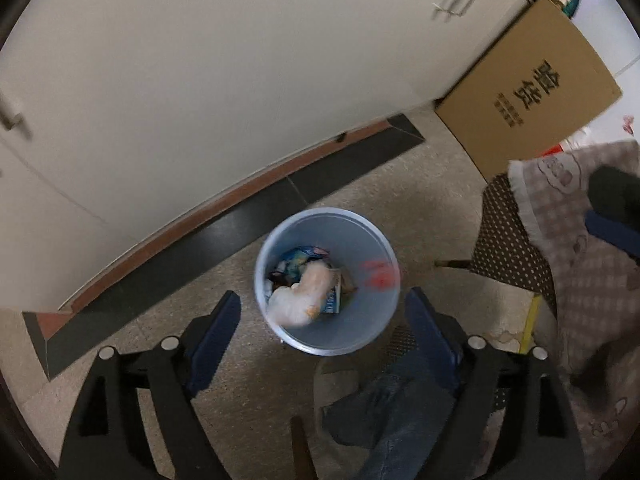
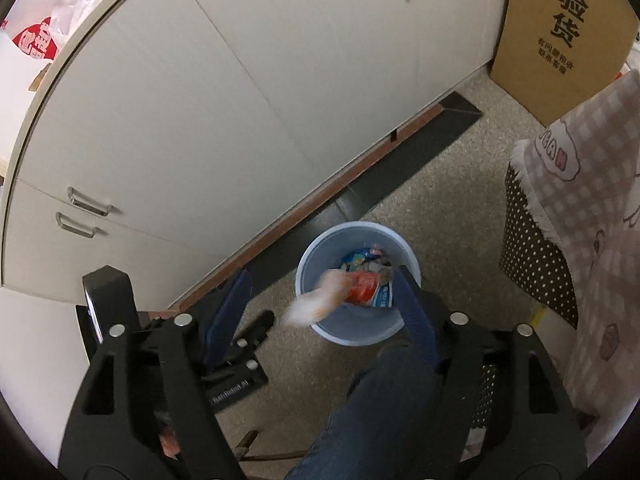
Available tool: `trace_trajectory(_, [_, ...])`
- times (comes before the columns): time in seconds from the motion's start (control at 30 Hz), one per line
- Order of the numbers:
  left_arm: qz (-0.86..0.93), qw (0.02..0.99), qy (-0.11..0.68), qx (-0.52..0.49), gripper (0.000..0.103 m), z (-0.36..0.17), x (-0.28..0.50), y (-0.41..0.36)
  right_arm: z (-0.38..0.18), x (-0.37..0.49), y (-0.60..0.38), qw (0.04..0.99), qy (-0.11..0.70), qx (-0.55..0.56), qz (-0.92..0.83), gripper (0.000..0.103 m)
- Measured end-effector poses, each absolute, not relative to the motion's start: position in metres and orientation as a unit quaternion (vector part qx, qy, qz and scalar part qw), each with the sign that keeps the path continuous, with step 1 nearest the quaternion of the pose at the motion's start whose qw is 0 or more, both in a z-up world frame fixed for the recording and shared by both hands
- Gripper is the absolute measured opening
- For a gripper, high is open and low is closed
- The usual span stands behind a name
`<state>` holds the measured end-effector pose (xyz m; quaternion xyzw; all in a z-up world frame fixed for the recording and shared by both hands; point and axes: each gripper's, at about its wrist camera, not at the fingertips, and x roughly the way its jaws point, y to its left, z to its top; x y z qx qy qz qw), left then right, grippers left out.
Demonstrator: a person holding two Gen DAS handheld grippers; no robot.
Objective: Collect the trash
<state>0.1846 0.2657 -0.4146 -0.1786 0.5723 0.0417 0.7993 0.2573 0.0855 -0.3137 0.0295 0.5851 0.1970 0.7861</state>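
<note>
Down on the speckled beige floor (image 1: 248, 380), close to the white cabinet doors (image 1: 200, 80), a round pale-blue plastic waste bin (image 1: 372, 320) is standing upright, already holding crumpled blue-printed wrappers (image 1: 298, 262). Left gripper (image 1: 320, 328) is pointing steeply down over the bin, blue-padded fingers (image 1: 216, 328) standing wide apart, nothing between them. Right gripper (image 2: 324, 308) is doing the same from the other side, jaws spread wide, pads (image 2: 412, 308) pressing on nothing. A blurred whitish crumpled wad with orange specks (image 1: 300, 296) is showing inside the bin's rim in the left wrist view; in the right wrist view it is smearing across the bin's near-left rim (image 2: 320, 300), so whether it is resting or mid-air I cannot tell. A red-orange blurred scrap (image 1: 378, 276) is sitting against the inner wall; from the right view a red-orange packet (image 2: 362, 286) is lying on top of the rubbish. A brown cardboard box with black printed characters (image 1: 528, 88) is leaning by the cabinet, well apart from the bin. A pink checked fleece blanket (image 2: 592, 208) is draping over a dark polka-dot seat (image 2: 532, 256) beside it. A denim-clad leg (image 2: 380, 408) is standing just beside the bin.
</note>
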Motion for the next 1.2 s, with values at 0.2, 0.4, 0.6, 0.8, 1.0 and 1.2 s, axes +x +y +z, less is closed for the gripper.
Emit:
trace_trajectory(0.2, [0.063, 0.814, 0.55, -0.174, 0.086, -0.388, 0.168, 0.278, -0.3, 0.254, 0.088, 0.794, 0.576, 0.018, 0.194, 0.097])
trace_trajectory(0.4, [0.074, 0.837, 0.516, -0.168, 0.086, -0.336, 0.16, 0.273, -0.262, 0.237, 0.087, 0.812, 0.54, 0.003, 0.222, 0.097])
trace_trajectory(0.6, [0.069, 0.877, 0.462, -0.11, 0.087, -0.261, 0.146, 0.242, -0.197, 0.205, 0.057, 0.851, 0.465, 0.004, 0.246, 0.097])
trace_trajectory(0.8, [0.047, 0.915, 0.395, -0.073, 0.09, -0.188, 0.13, 0.203, -0.135, 0.17, -0.005, 0.893, 0.393, 0.03, 0.218, 0.097])
trace_trajectory(1.0, [0.028, 0.946, 0.322, -0.016, 0.091, -0.121, 0.112, 0.135, -0.085, 0.131, -0.076, 0.929, 0.332, 0.057, 0.154, 0.097])
trace_trajectory(1.2, [0.003, 0.967, 0.255, 0.023, 0.094, -0.067, 0.086, 0.067, -0.044, 0.089, -0.144, 0.954, 0.279, 0.074, 0.08, 0.097])
